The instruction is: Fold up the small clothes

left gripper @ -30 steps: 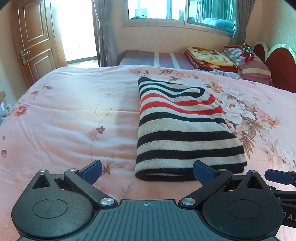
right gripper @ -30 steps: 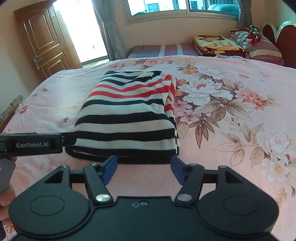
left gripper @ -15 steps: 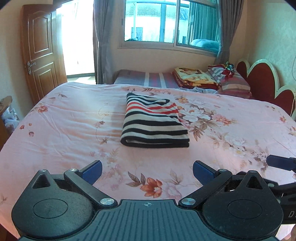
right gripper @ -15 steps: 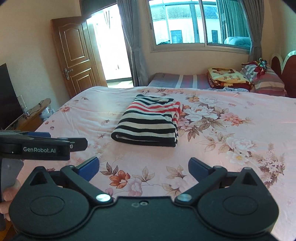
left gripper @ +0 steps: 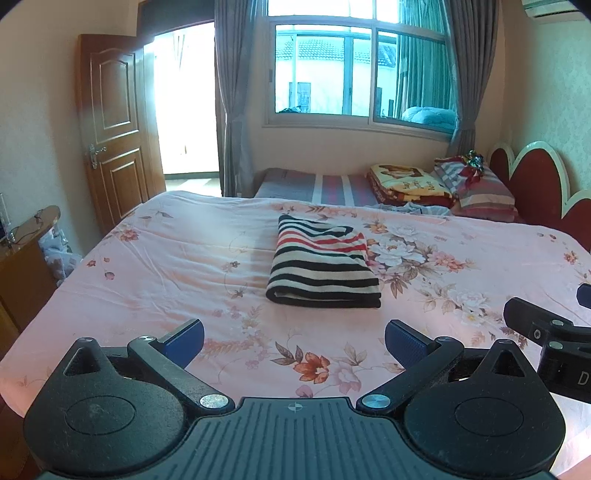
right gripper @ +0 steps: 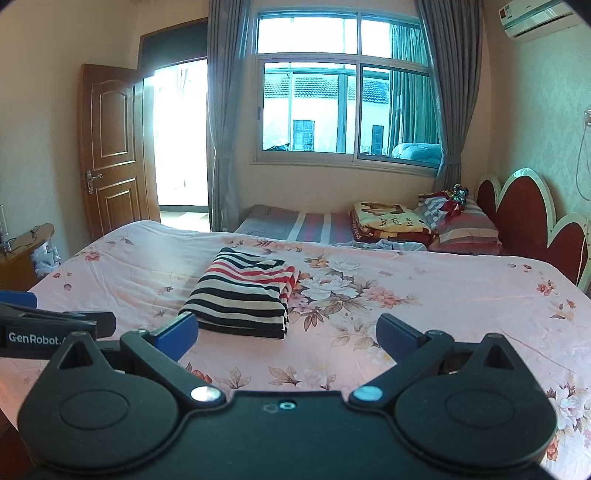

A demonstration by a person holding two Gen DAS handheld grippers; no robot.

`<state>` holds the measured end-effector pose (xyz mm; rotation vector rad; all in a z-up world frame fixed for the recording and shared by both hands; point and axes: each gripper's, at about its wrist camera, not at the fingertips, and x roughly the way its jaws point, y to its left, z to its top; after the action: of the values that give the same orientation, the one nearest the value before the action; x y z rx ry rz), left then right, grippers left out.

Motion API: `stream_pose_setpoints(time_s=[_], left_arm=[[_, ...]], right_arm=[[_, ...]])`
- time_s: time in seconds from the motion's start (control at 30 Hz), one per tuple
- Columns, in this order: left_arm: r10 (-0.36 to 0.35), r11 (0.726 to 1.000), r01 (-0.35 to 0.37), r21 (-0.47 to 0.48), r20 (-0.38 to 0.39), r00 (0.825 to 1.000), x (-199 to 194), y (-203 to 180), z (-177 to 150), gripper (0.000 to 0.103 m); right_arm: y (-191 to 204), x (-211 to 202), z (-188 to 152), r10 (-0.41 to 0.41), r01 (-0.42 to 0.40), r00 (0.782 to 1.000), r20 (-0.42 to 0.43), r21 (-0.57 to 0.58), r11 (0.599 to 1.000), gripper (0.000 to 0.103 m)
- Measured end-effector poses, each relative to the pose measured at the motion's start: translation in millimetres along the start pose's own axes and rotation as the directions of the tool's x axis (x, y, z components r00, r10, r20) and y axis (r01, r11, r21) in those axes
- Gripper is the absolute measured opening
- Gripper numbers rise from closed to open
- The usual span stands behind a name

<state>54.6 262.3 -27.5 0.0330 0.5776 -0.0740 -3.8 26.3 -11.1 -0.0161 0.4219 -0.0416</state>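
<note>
The left hand-held gripper (left gripper: 293, 338) hovers at the near edge of the bed (left gripper: 155, 266), jaws spread wide, holding nothing. The folded striped garment (left gripper: 322, 271) lies mid-bed, well beyond. The right hand-held gripper (right gripper: 286, 334) likewise gapes wide and empty.

It was a bedroom in somebody's home. A wide bed (right gripper: 443, 295) under a pink flowered sheet filled the near floor, its red scalloped headboard (right gripper: 524, 210) at the right. Folded blankets (right gripper: 388, 219) and pillows (right gripper: 465, 225) lay piled at the far side, beneath a curtained window (right gripper: 347, 107). A panelled wooden door (right gripper: 107, 147) stood open far left, and an air conditioner (right gripper: 535, 16) hung high on the right.
</note>
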Motion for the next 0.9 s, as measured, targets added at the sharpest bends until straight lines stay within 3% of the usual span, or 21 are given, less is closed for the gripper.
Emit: stream_pose_setpoints(time_s=[0.9], left_arm=[[0.037, 0.999, -0.037, 0.007, 0.002, 0.999, -3.1, -5.8, -0.9, 0.103]], right_arm=[[-5.0, 1.6, -6.5, -0.016, 0.017, 1.0, -0.008, 0.035, 0.999, 0.102]])
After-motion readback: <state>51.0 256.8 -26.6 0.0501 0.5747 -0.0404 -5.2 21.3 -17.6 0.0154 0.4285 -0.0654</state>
